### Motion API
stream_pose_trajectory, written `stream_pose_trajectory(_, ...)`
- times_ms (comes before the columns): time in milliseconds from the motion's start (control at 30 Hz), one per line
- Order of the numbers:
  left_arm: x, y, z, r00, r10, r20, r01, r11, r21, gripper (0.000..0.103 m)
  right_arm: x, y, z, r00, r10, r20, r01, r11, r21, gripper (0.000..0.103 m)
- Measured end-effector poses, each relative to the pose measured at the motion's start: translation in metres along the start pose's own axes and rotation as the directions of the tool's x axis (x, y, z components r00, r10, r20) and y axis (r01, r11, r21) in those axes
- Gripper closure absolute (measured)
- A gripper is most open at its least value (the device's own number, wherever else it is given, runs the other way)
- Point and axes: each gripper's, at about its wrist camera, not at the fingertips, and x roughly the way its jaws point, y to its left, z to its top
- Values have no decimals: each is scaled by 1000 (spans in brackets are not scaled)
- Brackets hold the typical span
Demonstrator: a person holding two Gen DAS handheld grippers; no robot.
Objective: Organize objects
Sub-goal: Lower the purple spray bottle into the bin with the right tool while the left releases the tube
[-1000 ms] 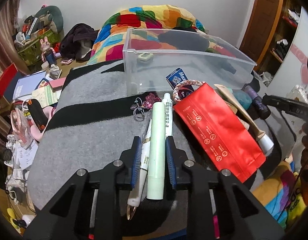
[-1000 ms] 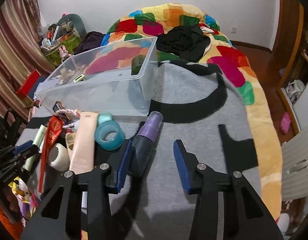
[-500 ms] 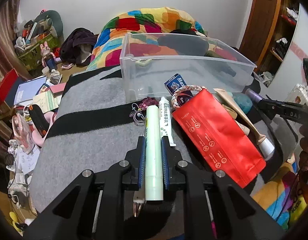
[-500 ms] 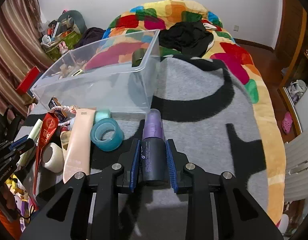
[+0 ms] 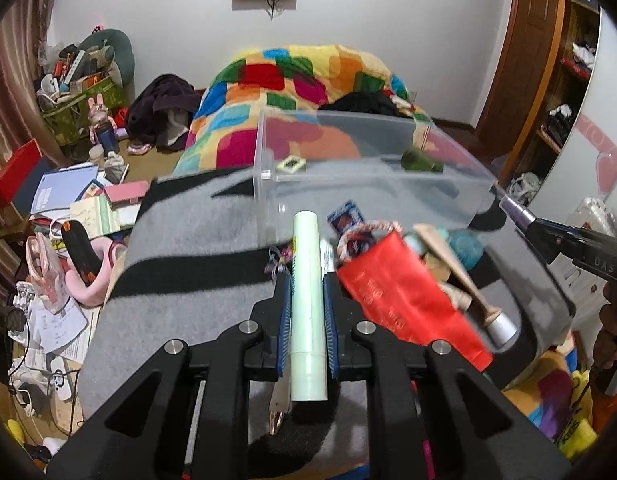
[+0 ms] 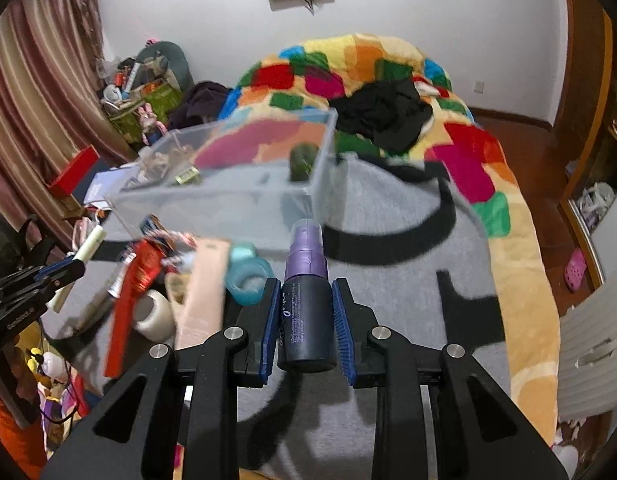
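Observation:
My left gripper is shut on a pale green tube and holds it above the grey blanket, pointing at the clear plastic bin. My right gripper is shut on a dark bottle with a purple cap, lifted and aimed at the same bin. The bin holds a small card and a dark green object. The right gripper with the bottle shows in the left wrist view; the left gripper shows in the right wrist view.
On the blanket in front of the bin lie a red pouch, a beige tube, a teal tape ring, a white tape roll and a pen. Floor clutter fills the left side.
Both grippers have lifted their objects off the blanket and moved up toward the bin. One second ago the right gripper was open beside the bottle; it has since closed on it.

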Motion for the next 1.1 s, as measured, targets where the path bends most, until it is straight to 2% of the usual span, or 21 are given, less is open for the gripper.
stream_pose_trajectory(133, -6, -2, 14, 999, -11, 38, 11, 1000, -1, 88, -10, 11, 19, 998, 46, 44, -45, 999, -21, 79)
stream_pose_trajectory(233, -10, -4, 25, 997, -18, 68, 18, 1000, 1, 88, -12, 20, 31, 996, 50, 72, -47, 998, -41, 79)
stream_pose_trajectory(467, -6, -4, 52, 995, -29, 99, 29, 1000, 0, 88, 1, 32, 50, 995, 63, 78, -58, 997, -59, 79)
stream_pose_trajectory(800, 22, -4, 75, 998, -16, 61, 16, 1000, -3, 88, 38, 31, 68, 997, 74, 20, -73, 996, -44, 79)
stream_pose_trajectory(1100, 63, -4, 97, 998, -46, -43, 45, 999, -10, 88, 83, 28, 93, 993, 98, -64, -99, 995, -18, 79)
